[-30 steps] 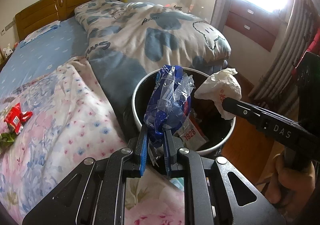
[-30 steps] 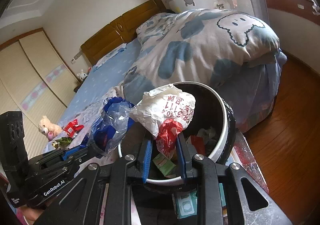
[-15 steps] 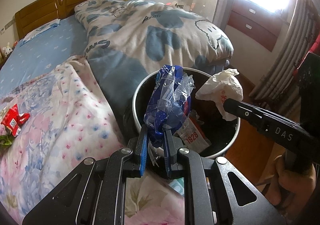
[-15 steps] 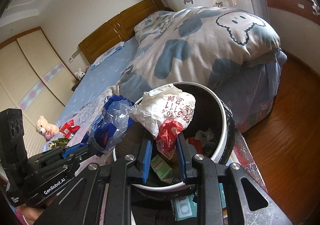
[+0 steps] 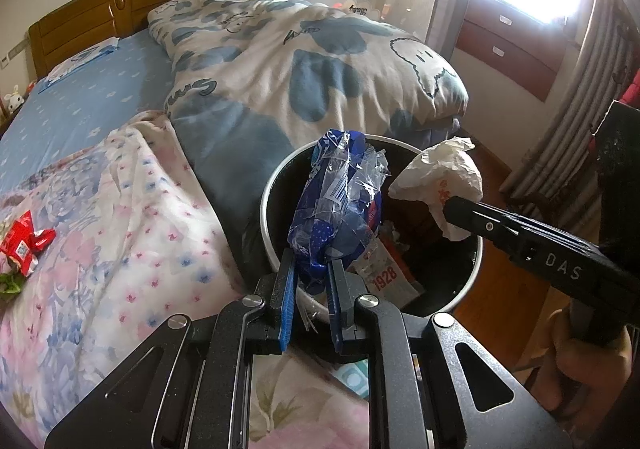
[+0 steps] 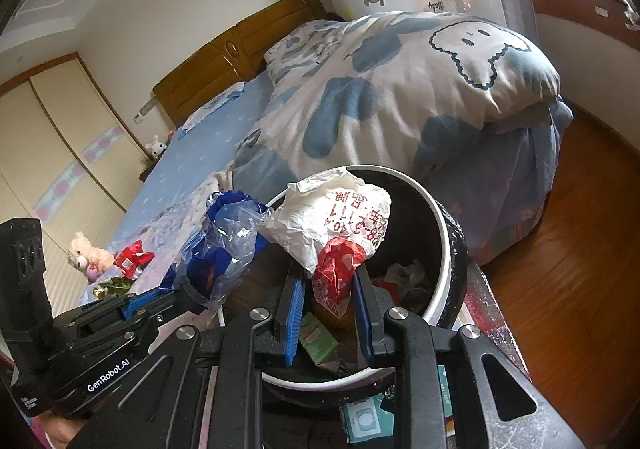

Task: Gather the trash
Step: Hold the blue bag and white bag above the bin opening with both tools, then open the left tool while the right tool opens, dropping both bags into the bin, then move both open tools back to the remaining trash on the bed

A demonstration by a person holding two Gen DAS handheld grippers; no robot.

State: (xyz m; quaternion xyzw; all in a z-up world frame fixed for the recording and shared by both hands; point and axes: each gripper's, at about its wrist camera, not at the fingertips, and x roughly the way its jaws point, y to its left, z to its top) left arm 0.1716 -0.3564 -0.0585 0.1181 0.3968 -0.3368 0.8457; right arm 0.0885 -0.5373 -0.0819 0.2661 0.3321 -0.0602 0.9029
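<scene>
My left gripper (image 5: 311, 269) is shut on a crumpled blue and clear plastic wrapper (image 5: 340, 205), held over the near rim of the white-rimmed black trash bin (image 5: 269, 189). My right gripper (image 6: 325, 281) is shut on a white and red crumpled paper bag (image 6: 332, 225) above the same bin (image 6: 436, 209). In the left wrist view that white bag (image 5: 440, 177) hangs at the right gripper's finger tip (image 5: 460, 209). In the right wrist view the blue wrapper (image 6: 228, 245) sits left of the bag. The bin holds several scraps, one marked 1928 (image 5: 384, 273).
A red wrapper (image 5: 22, 245) and green scrap (image 5: 8, 283) lie on the floral blanket at far left; the same red wrapper (image 6: 132, 259) lies near a plush toy (image 6: 86, 255). A big blue-and-white quilt (image 5: 312, 61) covers the bed behind the bin. Wooden floor (image 6: 580, 289) lies to the right.
The view has crept slightly nearer the bin; both grippers keep their hold on the wrapper and the bag, hardly moved.
</scene>
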